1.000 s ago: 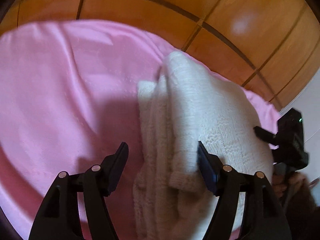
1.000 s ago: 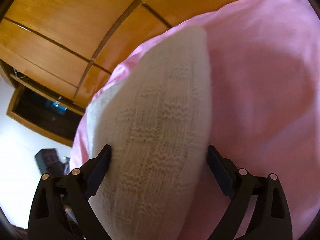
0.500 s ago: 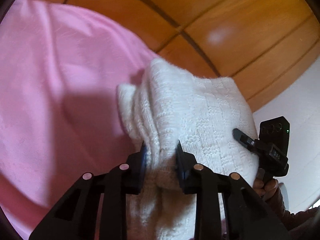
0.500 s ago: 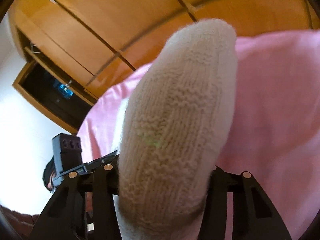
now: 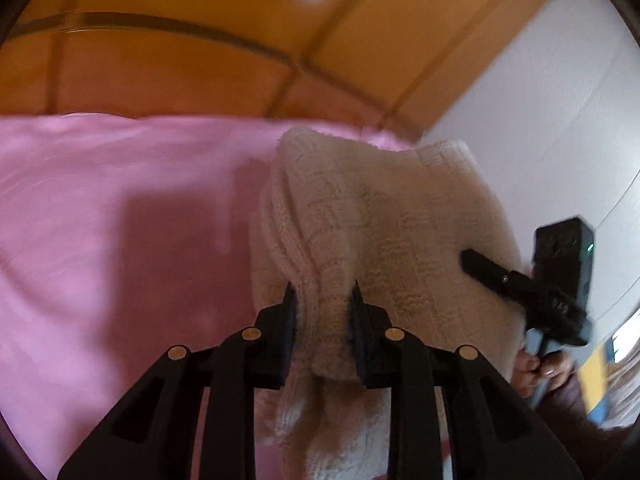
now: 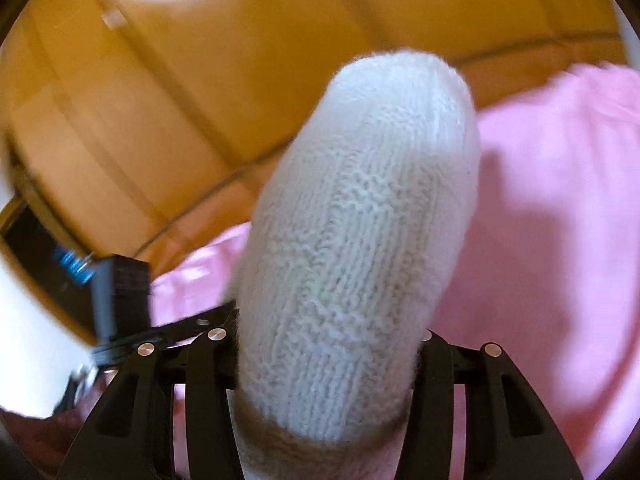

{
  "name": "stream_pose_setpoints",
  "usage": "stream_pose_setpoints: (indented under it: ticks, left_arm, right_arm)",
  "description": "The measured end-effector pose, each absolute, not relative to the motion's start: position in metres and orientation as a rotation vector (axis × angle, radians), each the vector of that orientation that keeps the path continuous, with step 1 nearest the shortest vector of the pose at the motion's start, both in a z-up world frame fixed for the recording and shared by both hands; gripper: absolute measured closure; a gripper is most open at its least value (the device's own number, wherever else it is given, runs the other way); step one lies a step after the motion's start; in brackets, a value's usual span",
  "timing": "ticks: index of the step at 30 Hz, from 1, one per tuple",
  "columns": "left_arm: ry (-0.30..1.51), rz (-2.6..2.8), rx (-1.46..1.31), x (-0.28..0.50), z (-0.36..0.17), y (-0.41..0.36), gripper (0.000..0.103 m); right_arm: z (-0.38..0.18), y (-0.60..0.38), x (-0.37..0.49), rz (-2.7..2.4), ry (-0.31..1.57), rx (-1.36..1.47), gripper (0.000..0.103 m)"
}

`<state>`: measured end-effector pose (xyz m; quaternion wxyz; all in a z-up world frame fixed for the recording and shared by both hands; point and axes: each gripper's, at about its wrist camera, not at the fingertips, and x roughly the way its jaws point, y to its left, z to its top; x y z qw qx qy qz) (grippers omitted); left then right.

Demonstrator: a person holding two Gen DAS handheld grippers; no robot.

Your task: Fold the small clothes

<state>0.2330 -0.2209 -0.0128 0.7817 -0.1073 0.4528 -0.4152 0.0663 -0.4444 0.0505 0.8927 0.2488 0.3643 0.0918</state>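
Note:
A cream knitted garment (image 5: 384,232) is held up above a pink sheet (image 5: 120,240). My left gripper (image 5: 322,304) is shut on a bunched fold at its near edge. My right gripper (image 6: 328,344) is shut on the same garment (image 6: 352,240), which bulges up over the jaws and hides the fingertips. In the left wrist view the right gripper (image 5: 520,280) shows at the garment's right side. In the right wrist view the left gripper (image 6: 132,320) shows at the lower left.
The pink sheet (image 6: 540,240) covers the surface below. Orange wooden panelling (image 5: 200,40) stands behind it and also fills the top of the right wrist view (image 6: 200,80). A white wall (image 5: 540,100) is at the right.
Both grippers closed on the garment, which lay on the sheet a second ago. They lifted it off the sheet and tilted upward, bringing more wall into view.

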Motion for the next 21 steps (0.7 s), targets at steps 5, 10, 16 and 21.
stream_pose_setpoints:
  ticks: [5,10,16,21]
  left_arm:
    - [1.053,-0.788,0.046,0.226,-0.057,-0.300,0.079]
    - [0.978,-0.745,0.138,0.204,-0.041,-0.302,0.079]
    - [0.926,-0.675,0.172,0.201,-0.039,-0.300,0.079]
    - [0.951,-0.622,0.153,0.212,-0.047,-0.297,0.072]
  right_arm:
    - [-0.031,-0.502,0.053,-0.050,0.937,0.535,0.035]
    - [-0.017,-0.508,0.030,-0.114,0.875,0.557,0.021]
    - [0.050,-0.474,0.000,-0.218,0.721,0.314,0.049]
    - [-0.013,-0.440,0.033,-0.310,0.873,0.197,0.056]
